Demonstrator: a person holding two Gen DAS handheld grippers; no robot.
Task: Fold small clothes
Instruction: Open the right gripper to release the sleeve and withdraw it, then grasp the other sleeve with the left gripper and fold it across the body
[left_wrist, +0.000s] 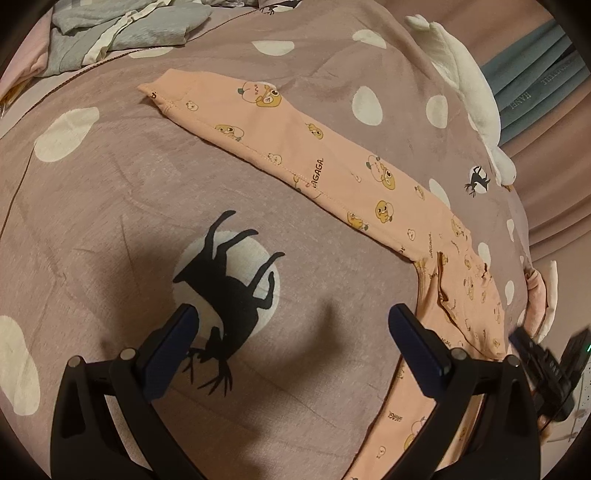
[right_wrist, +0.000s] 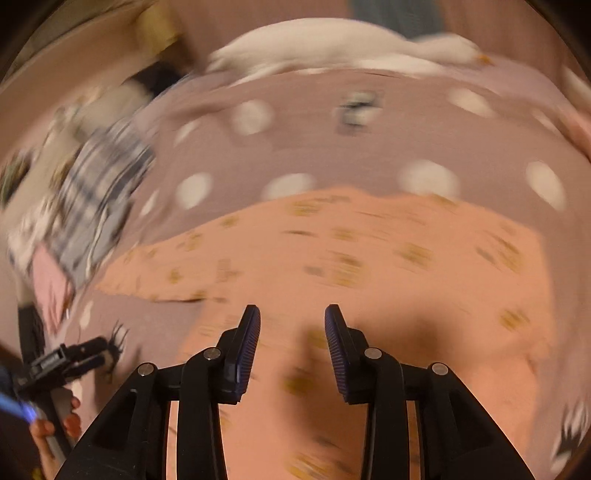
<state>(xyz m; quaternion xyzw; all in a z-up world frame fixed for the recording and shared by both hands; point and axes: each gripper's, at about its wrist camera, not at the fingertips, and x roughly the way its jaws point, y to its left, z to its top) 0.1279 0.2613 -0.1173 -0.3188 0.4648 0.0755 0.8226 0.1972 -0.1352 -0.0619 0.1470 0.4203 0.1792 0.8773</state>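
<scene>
A small peach garment (left_wrist: 332, 162) printed with yellow cartoon figures lies flat on a mauve bedspread (left_wrist: 110, 206). One long sleeve stretches up and left; its body runs down the right side. My left gripper (left_wrist: 291, 325) is open and empty, hovering over the bedspread left of the garment, above a black deer print (left_wrist: 229, 291). My right gripper (right_wrist: 291, 317) is open and empty just above the garment's body (right_wrist: 369, 258); that view is motion-blurred. The right gripper also shows at the left view's right edge (left_wrist: 546, 369), and the left gripper at the right view's lower left (right_wrist: 70, 360).
A white plush toy (left_wrist: 465, 85) lies along the bed's far right edge. A heap of grey and white clothes (left_wrist: 122, 33) sits at the far left. Checked and pink clothes (right_wrist: 85, 214) lie left of the garment. Teal folded fabric (left_wrist: 535, 85) is beyond the bed.
</scene>
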